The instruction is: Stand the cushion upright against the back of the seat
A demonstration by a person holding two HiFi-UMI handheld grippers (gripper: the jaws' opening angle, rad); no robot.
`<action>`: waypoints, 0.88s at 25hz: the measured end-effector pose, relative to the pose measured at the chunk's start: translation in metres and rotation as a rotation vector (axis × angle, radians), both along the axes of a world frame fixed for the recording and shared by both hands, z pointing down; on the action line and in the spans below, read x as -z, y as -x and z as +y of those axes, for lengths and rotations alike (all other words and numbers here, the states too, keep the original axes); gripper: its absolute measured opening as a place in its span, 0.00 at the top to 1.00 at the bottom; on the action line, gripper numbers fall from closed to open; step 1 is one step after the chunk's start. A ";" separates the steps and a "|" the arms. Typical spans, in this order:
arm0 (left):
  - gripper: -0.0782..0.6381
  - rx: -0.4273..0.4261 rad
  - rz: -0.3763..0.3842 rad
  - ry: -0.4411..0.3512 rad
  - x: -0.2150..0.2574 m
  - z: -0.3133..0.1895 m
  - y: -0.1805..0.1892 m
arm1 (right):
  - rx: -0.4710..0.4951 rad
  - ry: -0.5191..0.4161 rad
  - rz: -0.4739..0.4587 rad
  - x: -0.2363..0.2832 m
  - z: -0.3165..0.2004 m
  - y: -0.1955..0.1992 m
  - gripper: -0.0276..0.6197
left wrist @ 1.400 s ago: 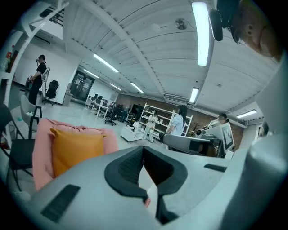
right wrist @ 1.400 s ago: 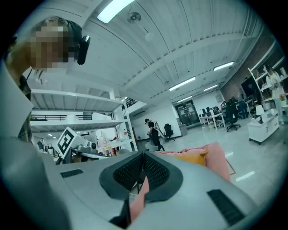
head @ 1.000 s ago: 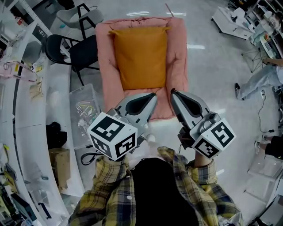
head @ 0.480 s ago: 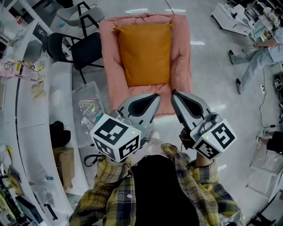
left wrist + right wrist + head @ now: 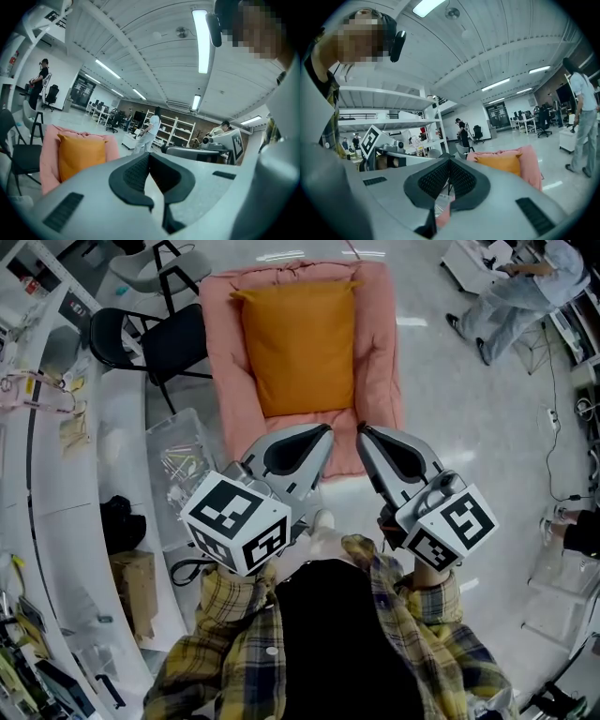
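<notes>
Head view: cushion (image 5: 298, 348) seemingly already upright against the far seat (image 5: 380, 352) back; left gripper (image 5: 324, 430) and right gripper (image 5: 363, 430) near, closed, empty.

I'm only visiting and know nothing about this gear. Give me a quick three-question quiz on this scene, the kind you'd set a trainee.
1. True or false: the left claw is gripping the orange cushion.
2. Pick one: in the head view, what stands just left of the pink seat? A) a black chair B) a bicycle C) a fridge
3. Fill the gap: the right claw has its jaws ____ (open or shut).

Key: 1 false, it is empty and short of the cushion; 2 A; 3 shut.
</notes>
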State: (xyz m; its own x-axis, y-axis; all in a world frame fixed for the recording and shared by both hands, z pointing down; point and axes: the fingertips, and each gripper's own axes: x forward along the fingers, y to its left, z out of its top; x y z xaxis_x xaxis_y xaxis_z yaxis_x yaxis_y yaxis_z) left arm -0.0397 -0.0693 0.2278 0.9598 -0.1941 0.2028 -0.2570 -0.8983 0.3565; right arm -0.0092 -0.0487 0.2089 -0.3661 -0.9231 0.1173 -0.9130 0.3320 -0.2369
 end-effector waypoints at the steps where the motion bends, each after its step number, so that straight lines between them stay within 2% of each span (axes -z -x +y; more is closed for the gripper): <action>1: 0.88 0.000 0.000 0.002 -0.001 0.000 0.000 | 0.000 0.001 0.002 -0.001 0.000 -0.001 0.93; 22: 0.88 0.016 -0.012 -0.002 0.000 -0.013 -0.006 | 0.013 0.016 0.007 -0.001 -0.003 -0.014 0.93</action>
